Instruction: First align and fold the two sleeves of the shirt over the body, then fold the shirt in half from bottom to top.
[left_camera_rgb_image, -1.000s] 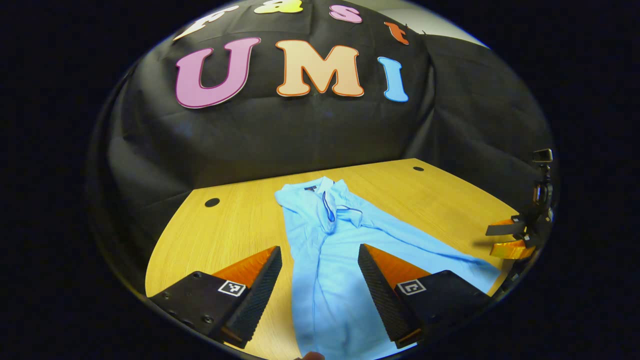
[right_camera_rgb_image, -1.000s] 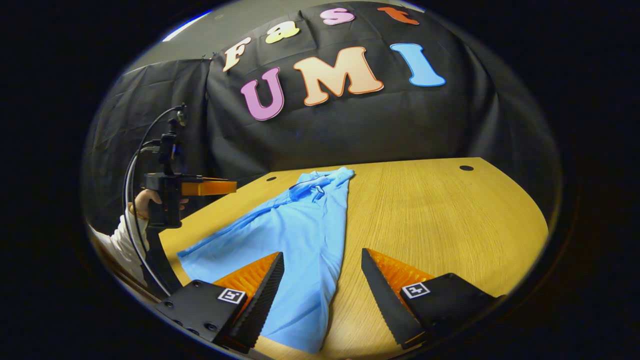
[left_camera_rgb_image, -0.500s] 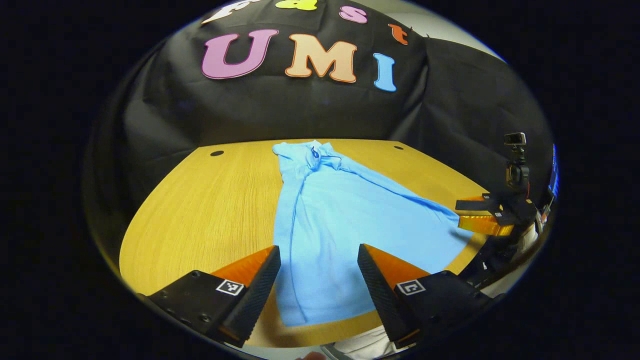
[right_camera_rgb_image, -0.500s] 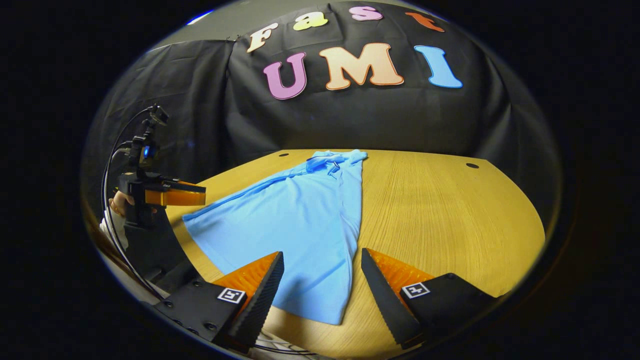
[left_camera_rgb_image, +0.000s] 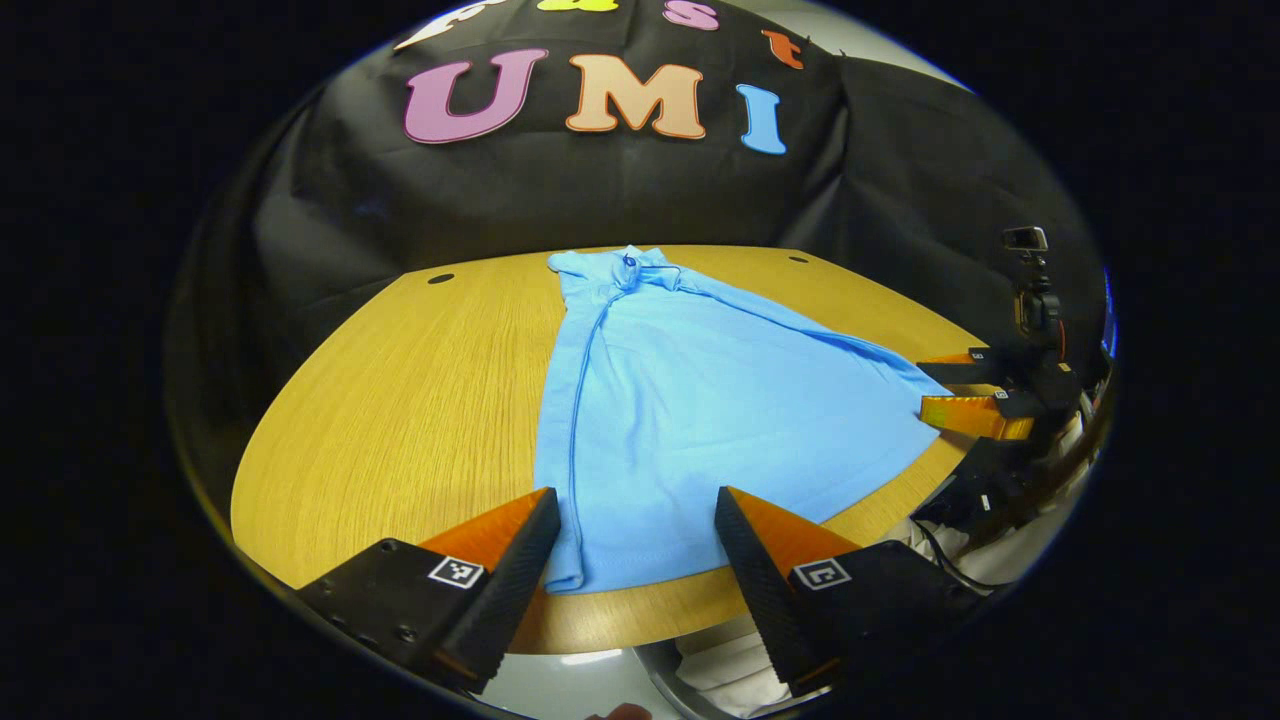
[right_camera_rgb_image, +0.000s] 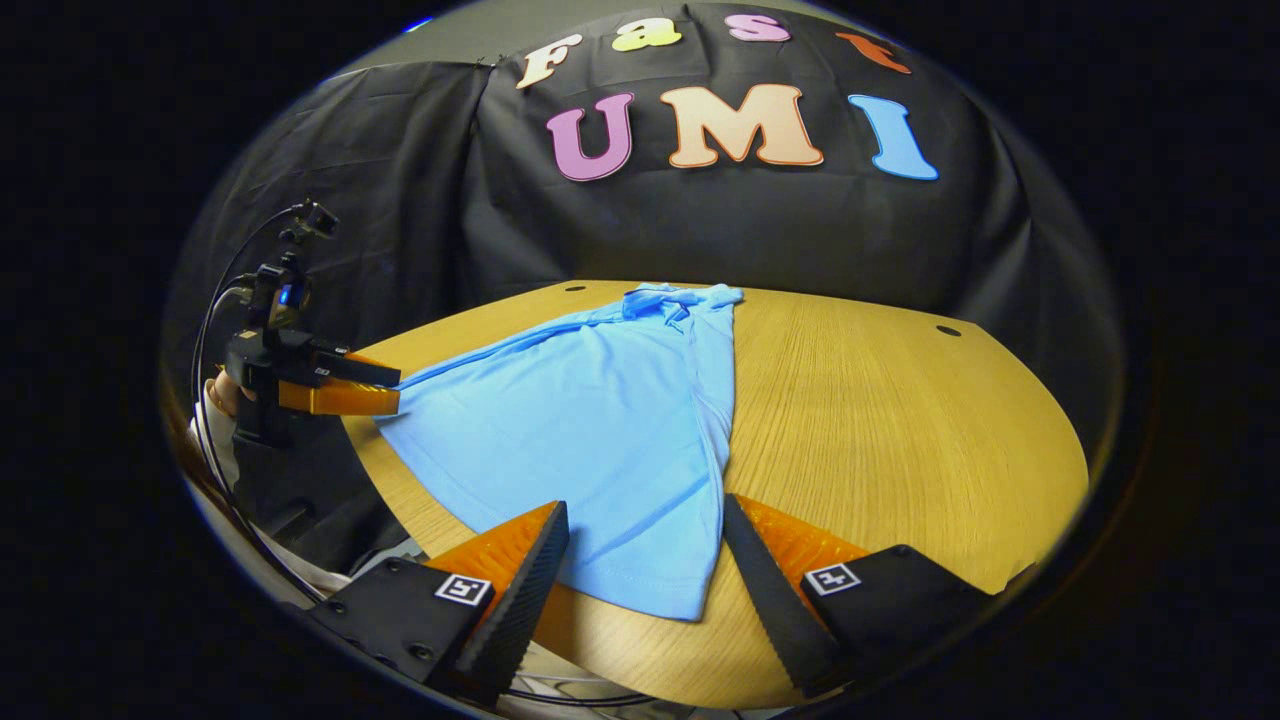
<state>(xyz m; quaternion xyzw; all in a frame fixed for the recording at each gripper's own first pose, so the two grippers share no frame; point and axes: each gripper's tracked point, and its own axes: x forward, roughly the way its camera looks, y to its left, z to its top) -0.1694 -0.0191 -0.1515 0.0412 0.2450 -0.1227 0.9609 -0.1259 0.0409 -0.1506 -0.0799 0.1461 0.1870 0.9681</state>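
A: Shirt?
B: Light blue shirt lies flat on the wooden table, collar at the far side by the black cloth wall, hem at the near edge. Both sleeves look folded in over the body, with a long crease down one side. In the right gripper view the shirt sits on the left half of the table, collar far, hem near.

A: Left gripper?
B: Left gripper has its fingers spread wide, holding nothing, above the near hem corner. Can't tell if it touches the cloth. In the right gripper view the left gripper sits at the shirt's left corner by the table edge, a hand behind it.

A: Right one?
B: Right gripper is also wide apart and empty, over the other hem corner. In the left gripper view the right gripper is at the shirt's right corner; whether it touches the cloth can't be told.

A: Anything else?
B: Small dark holes in the tabletop, far side.
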